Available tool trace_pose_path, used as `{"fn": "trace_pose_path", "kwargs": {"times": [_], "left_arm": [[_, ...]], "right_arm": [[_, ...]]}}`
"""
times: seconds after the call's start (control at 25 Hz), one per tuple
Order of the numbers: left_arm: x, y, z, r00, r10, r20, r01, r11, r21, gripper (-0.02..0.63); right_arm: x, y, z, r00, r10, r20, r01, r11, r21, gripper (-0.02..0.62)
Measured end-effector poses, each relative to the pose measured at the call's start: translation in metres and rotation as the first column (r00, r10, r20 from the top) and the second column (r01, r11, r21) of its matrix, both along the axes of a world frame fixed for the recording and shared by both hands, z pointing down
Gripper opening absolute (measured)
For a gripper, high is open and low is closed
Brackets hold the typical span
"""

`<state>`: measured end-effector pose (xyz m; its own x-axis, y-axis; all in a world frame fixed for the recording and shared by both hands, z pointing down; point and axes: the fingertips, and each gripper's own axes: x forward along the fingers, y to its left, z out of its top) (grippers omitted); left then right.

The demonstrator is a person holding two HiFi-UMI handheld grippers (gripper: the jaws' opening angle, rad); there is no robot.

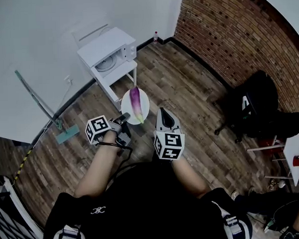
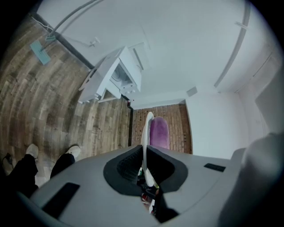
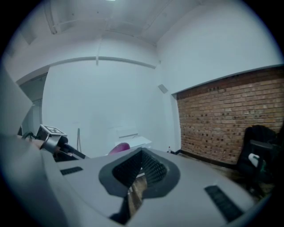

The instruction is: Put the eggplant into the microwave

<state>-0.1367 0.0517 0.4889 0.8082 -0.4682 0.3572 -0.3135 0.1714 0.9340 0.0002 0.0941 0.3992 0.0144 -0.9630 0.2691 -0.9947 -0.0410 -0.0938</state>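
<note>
A purple eggplant (image 1: pixel 135 103) lies on a white plate (image 1: pixel 145 110) held in the air in front of me. My left gripper (image 1: pixel 124 123) is shut on the plate's near rim; in the left gripper view the plate (image 2: pixel 146 133) stands edge-on between the jaws with the eggplant (image 2: pixel 159 133) behind it. My right gripper (image 1: pixel 165 114) hovers just right of the plate, shut and empty, its jaws meeting at the tips (image 3: pixel 141 155). The white microwave (image 1: pixel 108 49) sits on a white stand ahead by the wall, its cavity showing in the left gripper view (image 2: pixel 120 74).
A mop (image 1: pixel 41 108) leans against the white wall to the left. A brick wall (image 1: pixel 234 35) runs along the right, with a black office chair (image 1: pixel 256 103) before it. A small bottle (image 1: pixel 156 37) stands in the far corner. The floor is wood plank.
</note>
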Motion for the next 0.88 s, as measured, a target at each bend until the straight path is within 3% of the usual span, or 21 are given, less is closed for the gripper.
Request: {"fn": "trace_pose_path", "kwargs": {"times": [0.44,0.64,0.88], "left_arm": [[0.088,-0.103,-0.009,0.981,-0.194,-0.028,0.195,0.981,0.015,0.021],[0.117,-0.135,-0.005,0.962,-0.272,-0.037,0.272,0.962,0.004,0.021],[0.136,-0.16,0.003,0.944,-0.329,-0.024,0.329,0.944,-0.014,0.021]], "right_arm": [[0.102,-0.133,-0.018,0.987,-0.159,0.017,0.158,0.987,0.019,0.006],[0.13,-0.169,-0.015,0.972,-0.236,0.021,0.236,0.972,0.007,0.006],[0.154,-0.204,-0.001,0.964,-0.26,0.046,0.262,0.965,-0.019,0.006]]}}
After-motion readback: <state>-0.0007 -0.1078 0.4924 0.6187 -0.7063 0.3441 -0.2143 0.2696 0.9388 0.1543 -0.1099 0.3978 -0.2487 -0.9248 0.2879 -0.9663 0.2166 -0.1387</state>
